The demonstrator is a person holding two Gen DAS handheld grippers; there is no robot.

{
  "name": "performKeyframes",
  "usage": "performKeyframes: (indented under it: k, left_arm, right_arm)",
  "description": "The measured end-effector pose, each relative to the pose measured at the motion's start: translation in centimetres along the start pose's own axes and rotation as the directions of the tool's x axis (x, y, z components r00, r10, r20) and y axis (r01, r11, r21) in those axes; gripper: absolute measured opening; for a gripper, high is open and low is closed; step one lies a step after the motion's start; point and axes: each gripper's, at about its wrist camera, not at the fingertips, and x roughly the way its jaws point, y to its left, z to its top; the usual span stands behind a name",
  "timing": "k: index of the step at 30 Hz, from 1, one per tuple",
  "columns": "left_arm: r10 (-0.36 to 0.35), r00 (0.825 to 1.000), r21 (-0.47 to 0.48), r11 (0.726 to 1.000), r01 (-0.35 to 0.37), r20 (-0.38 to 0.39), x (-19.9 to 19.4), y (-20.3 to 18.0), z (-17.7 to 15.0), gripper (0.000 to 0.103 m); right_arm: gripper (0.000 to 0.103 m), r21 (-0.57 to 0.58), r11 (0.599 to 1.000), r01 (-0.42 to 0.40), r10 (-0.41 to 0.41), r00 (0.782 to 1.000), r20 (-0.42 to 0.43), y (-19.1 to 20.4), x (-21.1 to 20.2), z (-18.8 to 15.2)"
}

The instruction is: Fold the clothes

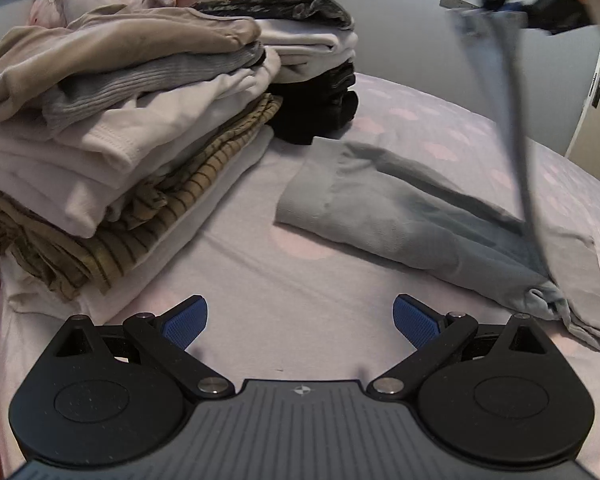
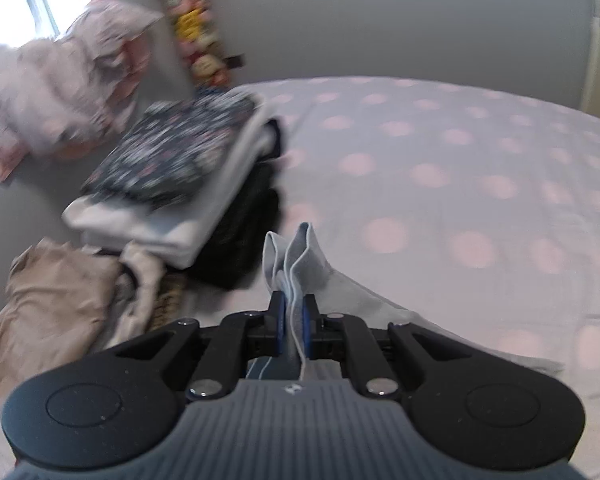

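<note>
- The grey garment looks light and very soft, thin knit w/ no stiffness; I judge it will sag and slide off any loose grip, so best to take it at a hem or corner, several layers together.
- Right gripper: jaws pressed together, pinching a bunched edge of this garment; the cloth sticks out beyond the pads like two small ears.
- From that pinch a strip of cloth hangs taut down to the rest, which lies half folded on the dotted bed sheet, near the stacks of folded clothes.
- Left gripper: jaws spread wide, nothing between them; it hovers above the sheet, the garment's near corner just to its right, not touching.
</note>
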Motion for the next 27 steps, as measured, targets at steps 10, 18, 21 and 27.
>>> performKeyframes:
  k: [10, 18, 21, 27]
  left_arm:
    - [-0.005, 0.999, 0.039, 0.999, 0.006, -0.045, 1.2, 0.5, -0.4, 0.103]
    - [-0.011, 0.997, 0.012, 1.0, 0.012, -0.072, 1.9, 1.0, -0.4, 0.103]
    - [-0.019, 0.997, 0.028, 0.999, 0.021, -0.072, 1.9, 0.8, -0.5, 0.103]
    - [-0.031, 0.997, 0.048, 0.998, 0.034, -0.069, 1.6, 0.4, -0.8, 0.103]
  right_arm:
    - [0.01, -0.019, 1.0, -0.023, 0.02, 0.989, -0.149, 4.9, 12.1, -3.5]
    - [0.025, 0.029, 0.998, -0.056, 0.061, 0.983, -0.176, 4.4, 15.4, -4.8]
    - [0.025, 0.041, 0.997, -0.06, 0.066, 0.985, -0.156, 3.8, 14.2, -4.7]
    - [0.029, 0.045, 0.998, -0.052, 0.057, 0.992, -0.114, -0.2, 9.0, -5.5]
